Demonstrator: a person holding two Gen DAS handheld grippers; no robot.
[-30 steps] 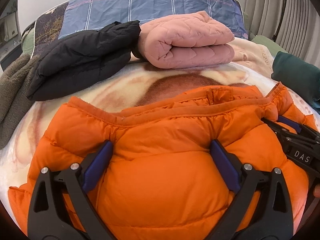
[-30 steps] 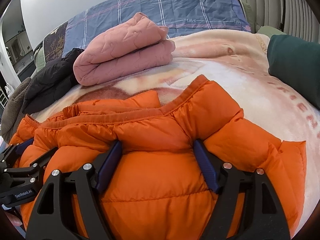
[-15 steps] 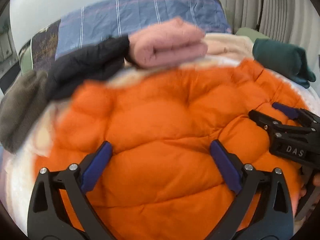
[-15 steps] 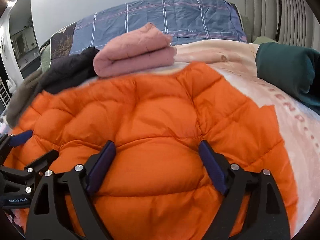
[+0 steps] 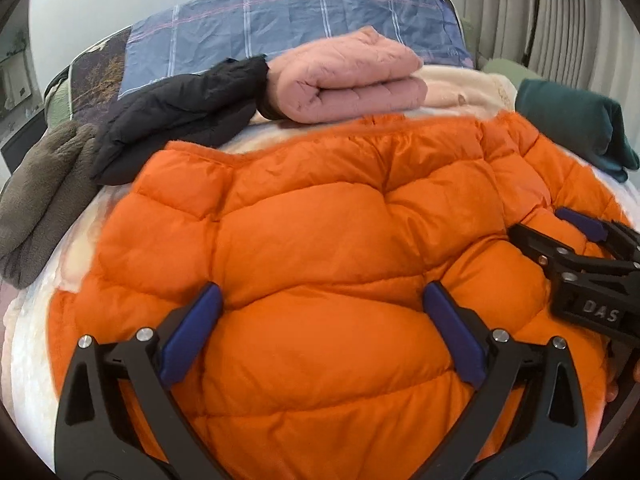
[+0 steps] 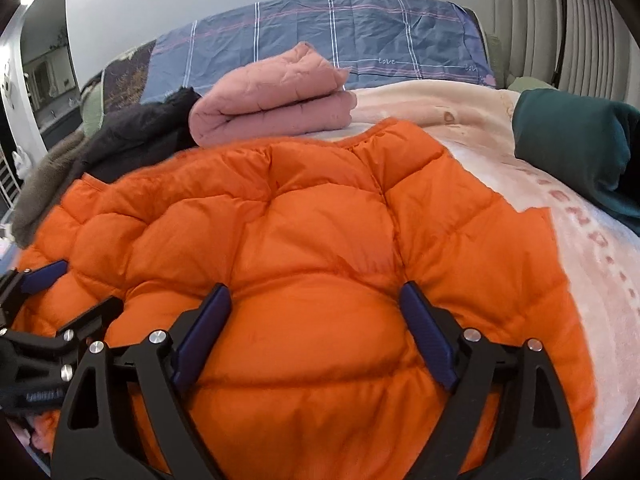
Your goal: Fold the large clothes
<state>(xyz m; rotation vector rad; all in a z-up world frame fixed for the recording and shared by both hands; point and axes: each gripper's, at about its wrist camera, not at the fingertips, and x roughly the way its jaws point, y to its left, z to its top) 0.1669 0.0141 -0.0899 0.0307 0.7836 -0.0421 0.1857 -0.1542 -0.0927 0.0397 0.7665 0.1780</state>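
Observation:
An orange puffer jacket (image 5: 320, 216) lies on the bed and fills the lower half of both views (image 6: 320, 232). My left gripper (image 5: 320, 320) has its fingers spread wide with a thick bulge of the jacket pressed between the blue pads. My right gripper (image 6: 316, 320) stands the same way on the jacket's right part. Each gripper shows at the edge of the other's view: the right one (image 5: 576, 240), the left one (image 6: 44, 280). The jacket's near edge is hidden below the fingers.
Behind the jacket lie a folded pink quilted garment (image 5: 344, 76), a black jacket (image 5: 180, 116) and a grey fleece (image 5: 40, 188) at the left. A dark green garment (image 6: 576, 148) lies at the right. The bed has a cream blanket (image 6: 580, 248) and a blue plaid pillow (image 6: 360, 40).
The jacket's near half has been carried up and over toward the pink garment, so the collar side is now covered by a smooth quilted panel. Both grippers moved forward with it.

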